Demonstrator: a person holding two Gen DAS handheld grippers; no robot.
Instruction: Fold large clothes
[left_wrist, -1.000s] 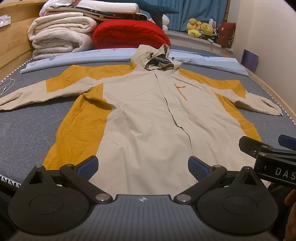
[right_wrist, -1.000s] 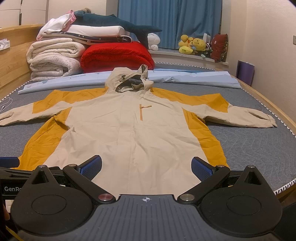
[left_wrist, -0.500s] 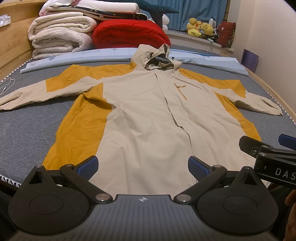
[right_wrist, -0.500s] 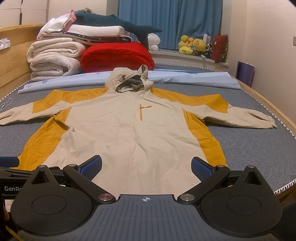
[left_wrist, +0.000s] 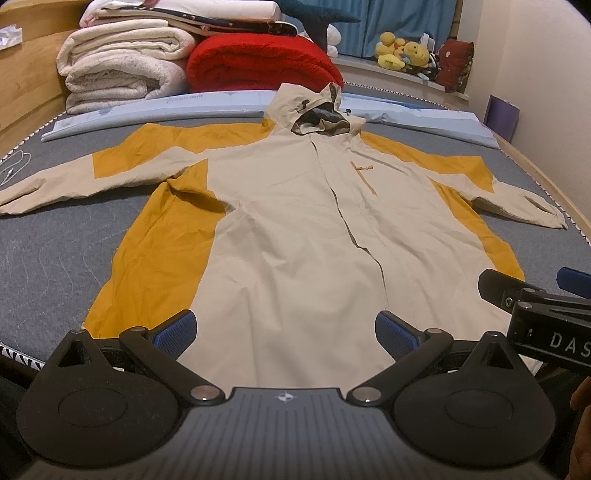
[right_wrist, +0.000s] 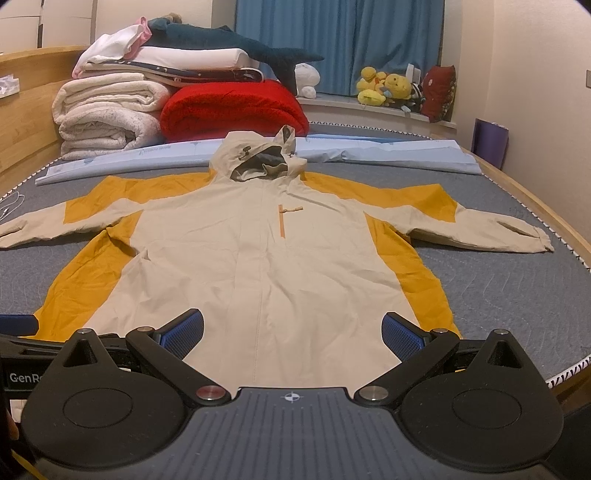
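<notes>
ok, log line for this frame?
stage: pre-grasp | jacket: flat, unfolded, sleeves spread on bed | left gripper: open, at hem, empty | right gripper: open, at hem, empty

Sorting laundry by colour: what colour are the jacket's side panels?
Mustard yellow side panels on a beige jacket; clearest in the right wrist view.

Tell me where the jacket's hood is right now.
In both wrist views the hood lies at the far end of the spread jacket, top centre, against the light blue roll in front of the red blanket.
</notes>
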